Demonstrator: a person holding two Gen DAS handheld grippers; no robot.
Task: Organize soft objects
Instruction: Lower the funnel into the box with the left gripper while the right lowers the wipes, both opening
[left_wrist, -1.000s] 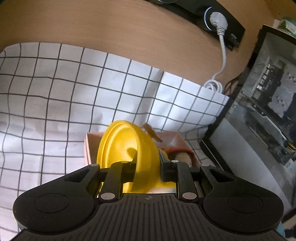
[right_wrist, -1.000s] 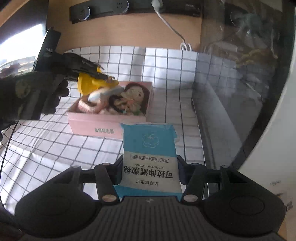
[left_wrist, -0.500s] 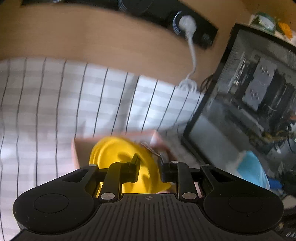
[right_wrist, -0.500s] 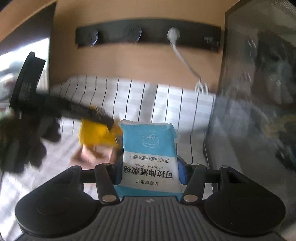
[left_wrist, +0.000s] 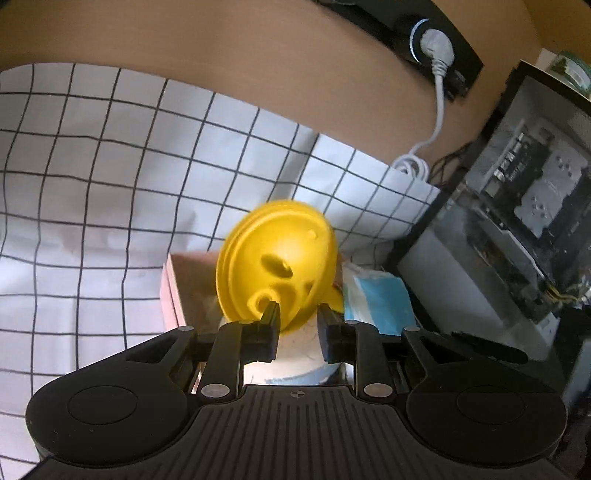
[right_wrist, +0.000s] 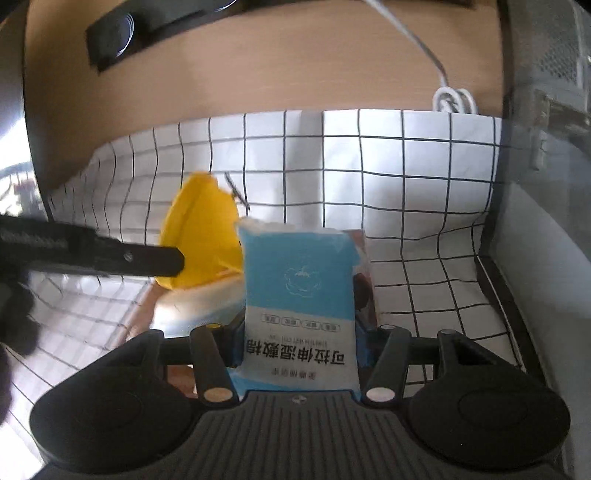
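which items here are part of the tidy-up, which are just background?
Job:
- yellow toy, between left tongs
- blue pack, clamped in right tongs
- pink box

Background:
- power strip
- white cable
- computer case
- checked cloth

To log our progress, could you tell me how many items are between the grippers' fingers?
2: the yellow toy at the left gripper's tips, over the pink box; the blue pack clamped in the right gripper. Box contents are mostly hidden.

Blue-white pack (right_wrist: 299, 295): Chinese txt "可拉伸湿敷棉" upside down, cloud logo; smaller print unreadable.
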